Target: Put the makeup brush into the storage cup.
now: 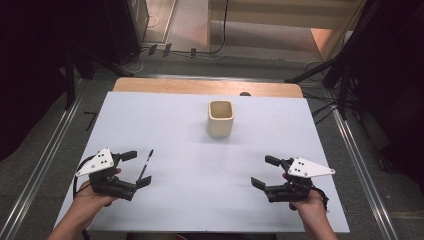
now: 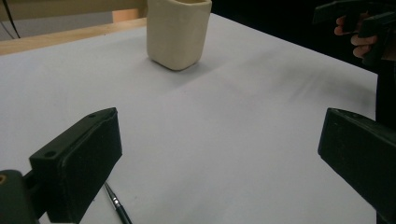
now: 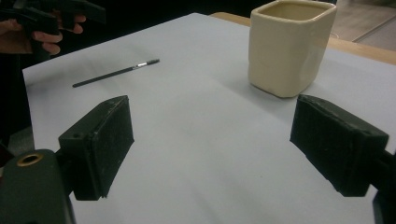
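Observation:
A cream square cup (image 1: pixel 220 118) stands upright on the white table sheet (image 1: pixel 200 200), past its middle. A thin black pen (image 1: pixel 147 162) lies flat at the front left. My left gripper (image 1: pixel 137 168) hovers right beside the pen, open and holding nothing. In the left gripper view the pen (image 2: pixel 116 206) lies on the sheet close by the left jaw, and the cup (image 2: pixel 177 32) stands far ahead. My right gripper (image 1: pixel 263 171) is at the front right, open and holding nothing. In the right gripper view the cup (image 3: pixel 289 46) stands ahead on the right and the pen (image 3: pixel 116 71) lies far left.
A wooden table edge (image 1: pixel 207 87) runs behind the white sheet. Dark stands and cables (image 1: pixel 340 75) flank the table on the floor. The other hand and its gripper (image 2: pixel 359 21) show at the top right of the left gripper view.

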Tool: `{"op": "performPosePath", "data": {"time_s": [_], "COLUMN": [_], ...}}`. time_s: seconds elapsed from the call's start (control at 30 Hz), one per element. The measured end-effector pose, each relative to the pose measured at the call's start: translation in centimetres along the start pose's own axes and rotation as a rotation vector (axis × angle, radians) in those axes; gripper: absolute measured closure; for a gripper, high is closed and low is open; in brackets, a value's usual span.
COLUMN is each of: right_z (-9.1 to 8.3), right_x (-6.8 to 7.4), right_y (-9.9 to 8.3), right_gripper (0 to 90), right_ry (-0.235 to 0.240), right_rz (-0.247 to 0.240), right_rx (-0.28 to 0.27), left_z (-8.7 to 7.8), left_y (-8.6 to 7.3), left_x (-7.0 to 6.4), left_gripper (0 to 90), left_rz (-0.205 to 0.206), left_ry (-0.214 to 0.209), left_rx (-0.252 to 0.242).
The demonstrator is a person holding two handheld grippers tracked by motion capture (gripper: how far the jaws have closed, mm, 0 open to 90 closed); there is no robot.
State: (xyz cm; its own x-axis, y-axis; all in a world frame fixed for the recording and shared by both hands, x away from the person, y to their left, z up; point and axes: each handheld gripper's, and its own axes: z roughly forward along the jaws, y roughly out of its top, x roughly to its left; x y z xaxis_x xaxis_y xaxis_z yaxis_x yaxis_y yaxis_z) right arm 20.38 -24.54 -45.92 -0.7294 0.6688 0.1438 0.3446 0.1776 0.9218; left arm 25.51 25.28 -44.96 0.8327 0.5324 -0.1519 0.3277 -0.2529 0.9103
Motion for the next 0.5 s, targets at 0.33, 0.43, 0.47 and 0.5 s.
{"op": "performPosePath", "data": {"time_s": [0.33,0.43,0.47,0.5], "right_z": [0.09,0.13,0.15,0.16], "right_x": [-0.05,-0.02,-0.01,-0.01], "right_y": [0.01,0.03,0.03,0.03], "right_gripper": [14.2,14.2,14.1,14.2], "right_ry": [0.003,0.003,0.003,0.004], "right_rz": [-0.005,-0.005,-0.005,-0.004], "right_rx": [0.005,0.007,0.007,0.007], "left_z": [-0.04,-0.08,-0.12,-0.14], "left_y": [-0.01,-0.01,-0.02,-0.01], "left_x": [0.11,0.10,0.08,0.07], "left_gripper": [0.0,0.0,0.0,0.0], "left_rz": [-0.005,-0.004,-0.002,-0.004], "left_ry": [0.012,0.011,0.014,0.015], "left_rx": [0.005,0.004,0.005,0.003]}}
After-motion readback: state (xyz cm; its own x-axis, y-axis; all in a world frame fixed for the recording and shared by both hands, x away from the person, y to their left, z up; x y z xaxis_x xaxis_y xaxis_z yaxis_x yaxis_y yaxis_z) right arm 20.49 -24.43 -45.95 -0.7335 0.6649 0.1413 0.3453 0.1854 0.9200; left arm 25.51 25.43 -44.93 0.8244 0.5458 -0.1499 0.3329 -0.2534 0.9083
